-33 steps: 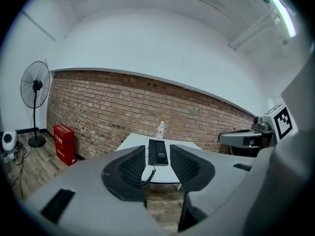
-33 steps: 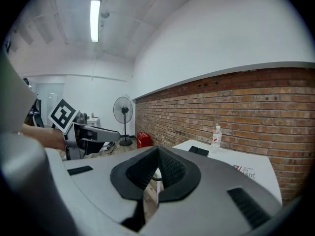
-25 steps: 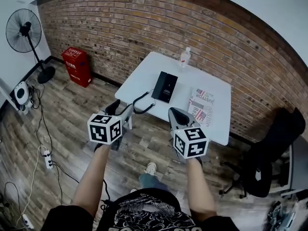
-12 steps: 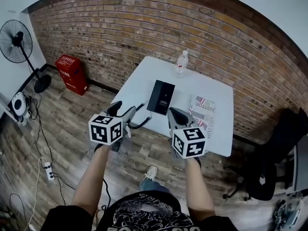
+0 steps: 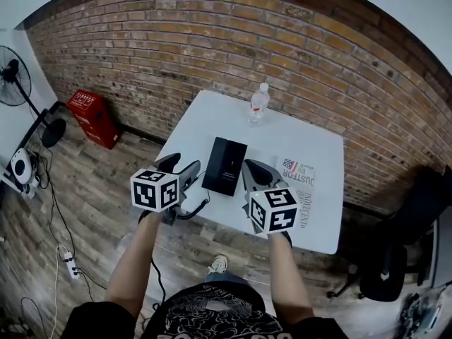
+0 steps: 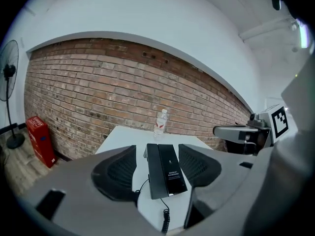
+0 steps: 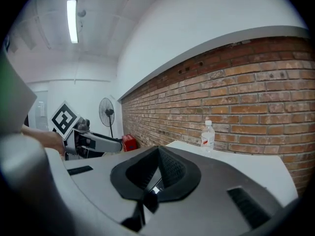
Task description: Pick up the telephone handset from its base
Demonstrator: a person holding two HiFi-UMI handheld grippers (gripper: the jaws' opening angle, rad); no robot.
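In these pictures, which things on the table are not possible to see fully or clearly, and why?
Telephone: in the right gripper view, almost all hidden behind the closed pads of the right gripper.
Newspaper: head view, partly covered by that gripper's marker cube; small print unreadable.
Cord: left gripper view, near end hidden by the body of the left gripper.

An office-like room: a brick wall (image 5: 176, 48), wood-plank floor (image 5: 85, 182), 1 white bench (image 5: 219, 115) carrying a desk telephone (image 5: 224, 166), a black swivel chair (image 5: 413, 210) and a standing fan (image 5: 10, 76).
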